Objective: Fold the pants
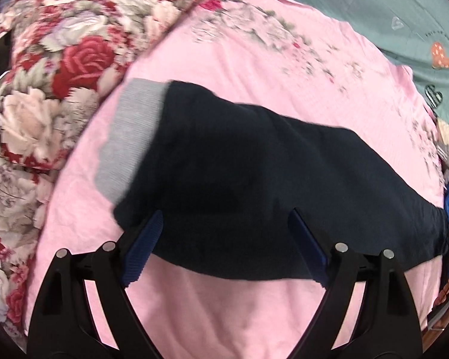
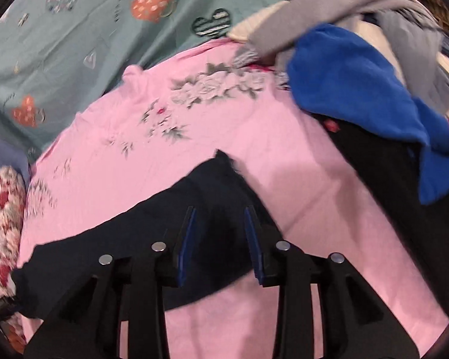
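Observation:
Dark navy pants with a grey ribbed waistband lie across a pink floral bedsheet. My left gripper hovers over their near edge, jaws spread wide, nothing pinched between the blue pads. In the right wrist view the other end of the pants lies on the pink bedsheet, with one corner poking up. My right gripper stands over that end, its pads a narrow gap apart. Dark cloth shows in the gap, and the pads do not press on it.
A red and white floral quilt is bunched along the left. A teal sheet with hearts lies beyond the pink one. At the right sits a heap of clothes: a blue garment, a grey one and a black one.

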Demonstrator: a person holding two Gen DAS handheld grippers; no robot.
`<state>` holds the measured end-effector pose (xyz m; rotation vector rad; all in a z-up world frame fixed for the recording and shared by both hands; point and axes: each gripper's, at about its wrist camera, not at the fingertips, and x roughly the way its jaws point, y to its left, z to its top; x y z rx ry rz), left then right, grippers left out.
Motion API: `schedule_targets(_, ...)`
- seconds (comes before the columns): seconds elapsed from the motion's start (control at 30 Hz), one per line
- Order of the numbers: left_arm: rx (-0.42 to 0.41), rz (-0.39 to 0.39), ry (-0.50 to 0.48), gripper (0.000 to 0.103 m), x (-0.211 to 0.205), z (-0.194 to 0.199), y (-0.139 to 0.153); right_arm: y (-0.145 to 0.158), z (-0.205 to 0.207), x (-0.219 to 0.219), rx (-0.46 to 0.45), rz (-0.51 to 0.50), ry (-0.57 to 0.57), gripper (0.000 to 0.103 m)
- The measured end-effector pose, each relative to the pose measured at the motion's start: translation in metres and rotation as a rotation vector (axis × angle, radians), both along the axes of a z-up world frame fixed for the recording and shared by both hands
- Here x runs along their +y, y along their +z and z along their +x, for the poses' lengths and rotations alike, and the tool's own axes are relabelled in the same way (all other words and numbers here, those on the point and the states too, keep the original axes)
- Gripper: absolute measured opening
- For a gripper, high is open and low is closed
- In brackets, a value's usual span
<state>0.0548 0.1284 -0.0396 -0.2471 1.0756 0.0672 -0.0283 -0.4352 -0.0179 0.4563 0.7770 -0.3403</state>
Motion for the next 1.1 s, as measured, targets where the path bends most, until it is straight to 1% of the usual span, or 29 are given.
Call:
schedule_targets(0.03, 0.014, 0.016, 0.022, 0.087, 0.007, 0.003, -0.005, -0.005, 0.008, -0.001, 0.029, -0.028, 0.002, 0.028)
schedule_targets(0.07, 0.035, 0.008, 0.031, 0.087, 0.012, 0.005, -0.008, -0.015, 0.019, -0.010, 0.076, -0.077, -0.038, 0.025)
schedule_targets(0.1, 0.058, -0.040, 0.036, 0.087, 0.018, 0.006, -0.012, -0.024, 0.022, -0.020, 0.135, -0.136, -0.138, 0.028)
schedule_targets(0.13, 0.062, -0.080, 0.047, 0.087, 0.023, 0.005, -0.012, -0.029, 0.019, -0.031, 0.156, -0.154, -0.223, 0.030)
schedule_targets(0.17, 0.046, -0.095, 0.057, 0.087, 0.025, 0.002, -0.008, -0.028, 0.010, -0.036, 0.117, -0.101, -0.264, 0.030)
schedule_targets(0.2, 0.032, -0.088, 0.053, 0.087, 0.023, 0.002, -0.004, -0.020, 0.006, -0.032, 0.066, -0.061, -0.244, 0.030)
schedule_targets(0.23, 0.017, -0.074, 0.041, 0.087, 0.020, 0.002, 0.001, -0.011, 0.005, -0.022, 0.013, -0.058, -0.192, 0.030)
schedule_targets(0.27, -0.008, -0.056, 0.027, 0.087, 0.015, 0.002, 0.009, -0.002, 0.006, -0.009, -0.024, -0.081, -0.138, 0.030)
schedule_targets(0.3, -0.028, -0.050, 0.020, 0.087, 0.011, 0.002, 0.013, 0.010, 0.012, 0.016, -0.053, -0.142, -0.049, 0.032)
schedule_targets(0.33, -0.051, -0.050, 0.010, 0.087, 0.007, 0.002, 0.017, 0.016, 0.018, 0.031, -0.059, -0.164, 0.014, 0.040)
schedule_targets(0.37, -0.068, -0.051, -0.007, 0.087, 0.002, 0.003, 0.020, 0.019, 0.028, 0.049, -0.061, -0.161, 0.103, 0.044)
schedule_targets(0.4, -0.071, -0.049, -0.020, 0.087, -0.003, 0.005, 0.021, 0.021, 0.042, 0.072, -0.072, -0.124, 0.224, 0.044)
schedule_targets(0.47, -0.065, -0.041, -0.048, 0.087, -0.014, 0.010, 0.018, 0.019, 0.067, 0.108, -0.088, -0.073, 0.376, 0.044)
schedule_targets(0.53, -0.055, -0.015, -0.070, 0.087, -0.023, 0.016, 0.013, 0.017, 0.100, 0.155, -0.070, -0.048, 0.521, 0.043)
schedule_targets(0.57, -0.044, 0.017, -0.080, 0.087, -0.027, 0.020, 0.009, 0.016, 0.116, 0.177, -0.074, -0.038, 0.578, 0.041)
schedule_targets(0.6, -0.039, 0.030, -0.082, 0.087, -0.027, 0.021, 0.006, 0.013, 0.137, 0.206, -0.070, -0.020, 0.660, 0.038)
schedule_targets(0.63, -0.034, 0.033, -0.081, 0.087, -0.025, 0.022, 0.004, 0.011, 0.153, 0.227, -0.057, 0.004, 0.711, 0.033)
schedule_targets(0.67, -0.021, 0.024, -0.072, 0.087, -0.022, 0.024, -0.001, 0.009, 0.166, 0.249, -0.032, 0.038, 0.766, 0.032)
schedule_targets(0.7, -0.008, 0.014, -0.063, 0.087, -0.017, 0.025, -0.004, 0.005, 0.176, 0.265, -0.010, 0.069, 0.808, 0.029)
schedule_targets(0.77, 0.013, -0.001, -0.035, 0.087, -0.008, 0.028, -0.012, -0.006, 0.196, 0.297, 0.036, 0.114, 0.859, 0.027)
schedule_targets(0.8, 0.014, -0.004, -0.030, 0.087, -0.004, 0.028, -0.014, -0.016, 0.206, 0.314, 0.071, 0.123, 0.883, 0.027)
schedule_targets(0.83, 0.011, -0.010, -0.036, 0.087, -0.002, 0.027, -0.016, -0.022, 0.212, 0.321, 0.091, 0.111, 0.888, 0.024)
schedule_targets(0.87, 0.005, -0.015, -0.049, 0.087, -0.001, 0.026, -0.016, -0.029, 0.216, 0.326, 0.118, 0.092, 0.890, 0.014)
schedule_targets(0.9, 0.001, -0.012, -0.059, 0.087, -0.001, 0.025, -0.017, -0.037, 0.221, 0.334, 0.145, 0.094, 0.897, 0.010)
schedule_targets(0.97, -0.001, -0.008, -0.068, 0.088, -0.002, 0.025, -0.019, -0.042, 0.215, 0.333, 0.158, 0.133, 0.939, 0.009)
schedule_targets(1.03, -0.001, -0.004, -0.076, 0.091, -0.004, 0.027, -0.021, -0.041, 0.199, 0.330, 0.146, 0.119, 1.006, 0.008)
schedule_targets(1.1, -0.002, 0.006, -0.075, 0.092, -0.007, 0.029, -0.021, -0.044, 0.188, 0.327, 0.163, 0.125, 1.047, 0.008)
